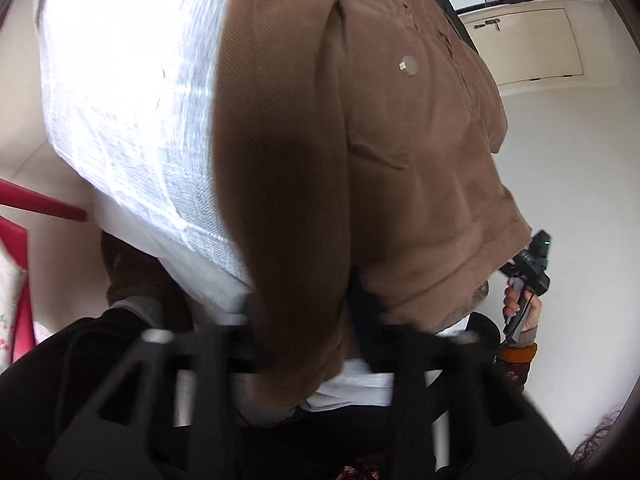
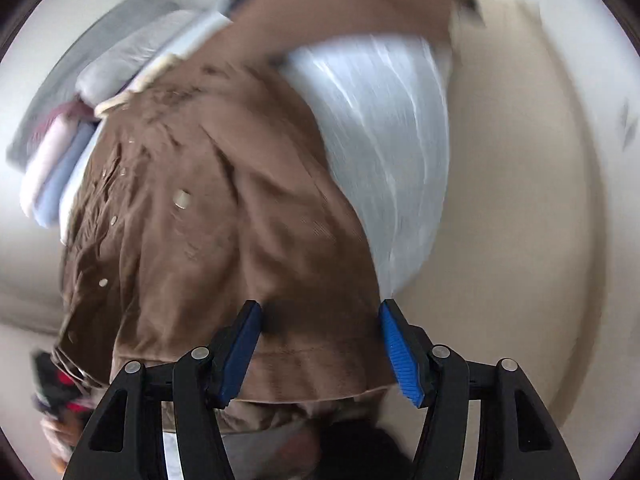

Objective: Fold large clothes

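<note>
Brown jacket (image 2: 224,216) spread over white cloth (image 2: 384,152), long axis running away from both grippers; left gripper (image 1: 312,320) clamped on its near hem, right gripper (image 2: 320,340) spread apart over the hem, gripping nothing.

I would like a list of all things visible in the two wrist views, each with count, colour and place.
jacket: one, brown, spread out with its hem nearest both grippers
jacket lining: one, white, exposed beside the brown cloth
folded clothes: one stack, grey, pink, pale blue, beyond the collar
door: one, cream, far background
red object: one, left edge, unclear what it is
left gripper: one, black, shut on the jacket hem
right gripper: one, black with blue pads, open over the hem
hand: one, holding the right gripper's handle
</note>
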